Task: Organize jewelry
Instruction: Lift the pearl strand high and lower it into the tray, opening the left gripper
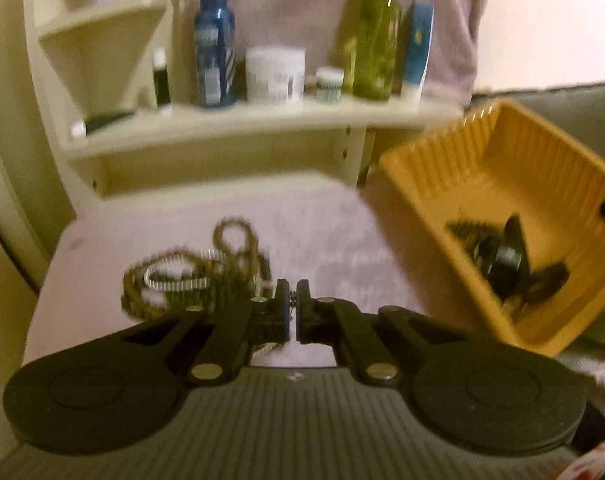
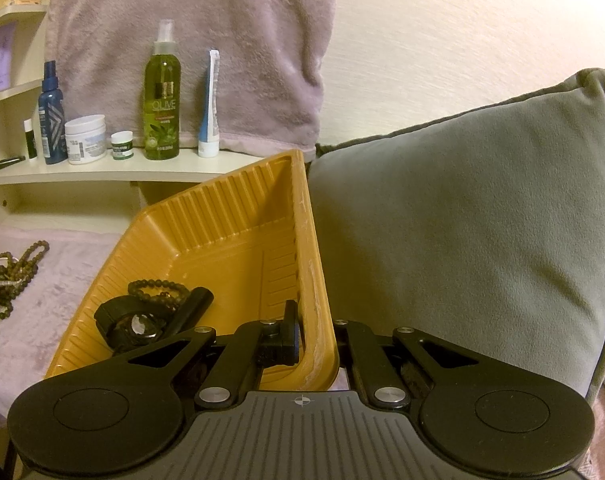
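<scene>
Right view only: grey cushion [image 2: 462,216] beside tray [image 2: 222,216].

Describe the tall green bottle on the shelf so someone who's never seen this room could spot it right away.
Look at the cream shelf in front of the hanging pinkish towel. Among the toiletries lined up there, the green bottle stands between a small green-labelled jar and a blue-and-white tube. It is the tallest, with a clear spray cap and see-through olive-green liquid.

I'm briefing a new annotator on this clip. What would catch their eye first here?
The yellow tray, tilted beside the grey cushion, with the right claw shut on its rim and a watch and dark bead bracelet inside. Next, the tangle of bead necklaces on the pink cloth, where the left claw is shut on a thin chain.
</scene>
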### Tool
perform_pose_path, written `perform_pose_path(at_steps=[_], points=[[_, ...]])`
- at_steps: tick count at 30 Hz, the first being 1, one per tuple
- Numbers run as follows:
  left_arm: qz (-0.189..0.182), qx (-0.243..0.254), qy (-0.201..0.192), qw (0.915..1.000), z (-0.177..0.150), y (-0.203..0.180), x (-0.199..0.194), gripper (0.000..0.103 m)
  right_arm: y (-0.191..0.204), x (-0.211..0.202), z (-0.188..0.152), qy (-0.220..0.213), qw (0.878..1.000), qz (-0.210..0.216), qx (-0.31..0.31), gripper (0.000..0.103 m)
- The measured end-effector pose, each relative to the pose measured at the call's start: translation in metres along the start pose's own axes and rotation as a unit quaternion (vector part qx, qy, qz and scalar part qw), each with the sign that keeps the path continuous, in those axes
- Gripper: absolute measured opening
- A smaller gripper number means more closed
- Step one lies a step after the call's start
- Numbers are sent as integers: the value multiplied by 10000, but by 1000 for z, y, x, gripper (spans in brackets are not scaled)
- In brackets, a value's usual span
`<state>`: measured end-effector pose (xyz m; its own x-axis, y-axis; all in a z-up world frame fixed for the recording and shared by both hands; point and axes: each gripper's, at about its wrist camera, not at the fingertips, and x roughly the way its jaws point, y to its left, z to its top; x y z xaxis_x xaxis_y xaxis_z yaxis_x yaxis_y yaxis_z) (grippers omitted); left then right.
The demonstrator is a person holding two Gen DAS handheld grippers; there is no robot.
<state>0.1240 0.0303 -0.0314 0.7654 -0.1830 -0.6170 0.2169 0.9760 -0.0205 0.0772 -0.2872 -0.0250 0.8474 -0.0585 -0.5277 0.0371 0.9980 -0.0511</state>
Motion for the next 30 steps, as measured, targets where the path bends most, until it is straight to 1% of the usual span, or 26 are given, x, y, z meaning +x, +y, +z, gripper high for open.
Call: perform_pose_path(at_steps=[10, 15, 21, 24, 27, 30], points=[[-379, -57, -623, 9973, 62, 2, -19, 2, 3, -2, 2, -24, 10000, 13, -8, 4], [-566, -59, -852, 9947, 91, 3, -31, 2, 4, -3, 3, -48, 10000, 22, -19, 4], [-860, -157, -1137, 9897, 120, 0, -49, 2, 4, -3, 4, -67, 10000, 23, -19, 4], [-918, -131, -1269, 9876, 132, -3, -56, 2, 4, -3, 3, -84, 10000, 25, -14, 4], [-1035, -151, -1344, 9854, 142, -6, -61, 2, 3, -4, 2, -89, 10000, 28, -2, 5], [-1139, -54, -1350, 9843, 148, -19, -61, 2, 4, -4, 2, -90, 10000, 29, 8, 5]])
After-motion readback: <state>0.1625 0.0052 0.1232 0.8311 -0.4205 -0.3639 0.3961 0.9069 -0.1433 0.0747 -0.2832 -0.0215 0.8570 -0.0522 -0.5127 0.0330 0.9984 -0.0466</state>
